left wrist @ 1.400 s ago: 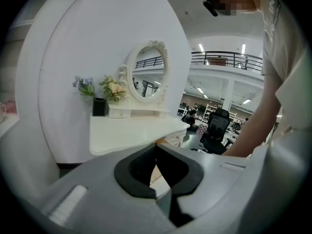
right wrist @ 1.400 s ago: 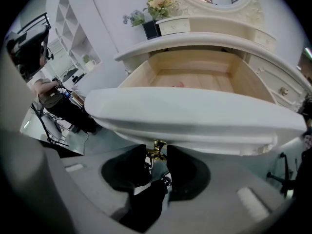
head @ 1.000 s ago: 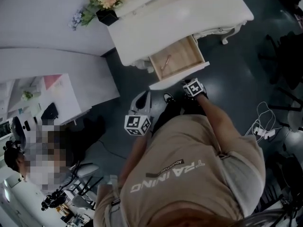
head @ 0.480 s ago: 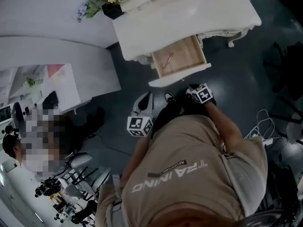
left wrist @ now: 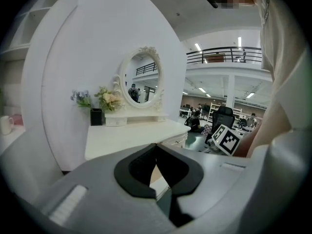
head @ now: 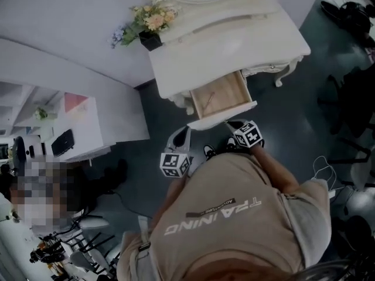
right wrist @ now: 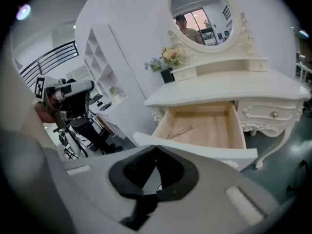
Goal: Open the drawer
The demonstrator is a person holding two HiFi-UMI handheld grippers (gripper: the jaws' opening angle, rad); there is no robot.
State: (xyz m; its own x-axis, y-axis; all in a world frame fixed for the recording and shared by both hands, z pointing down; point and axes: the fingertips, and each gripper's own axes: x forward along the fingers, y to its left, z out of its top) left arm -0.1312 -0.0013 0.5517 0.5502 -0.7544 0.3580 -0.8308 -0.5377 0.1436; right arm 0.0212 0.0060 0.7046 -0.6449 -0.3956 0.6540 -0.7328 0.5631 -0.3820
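- Head view: we are seeing the drawer [head: 222, 95] standing pulled out from under the dressing table's tabletop [head: 234, 34]. Its front panel is running crosswise just ahead of the right gripper [head: 239, 127], while the left gripper [head: 179, 139] is hanging farther off to the side.
- Left gripper view: we are reading the left gripper [left wrist: 157, 152] as closed and empty, pointing toward the table.
- Right gripper view: we are reading the right gripper [right wrist: 155, 155] as closed on nothing, with the open drawer [right wrist: 204, 126] lying ahead and slightly right. We are judging the opening done.
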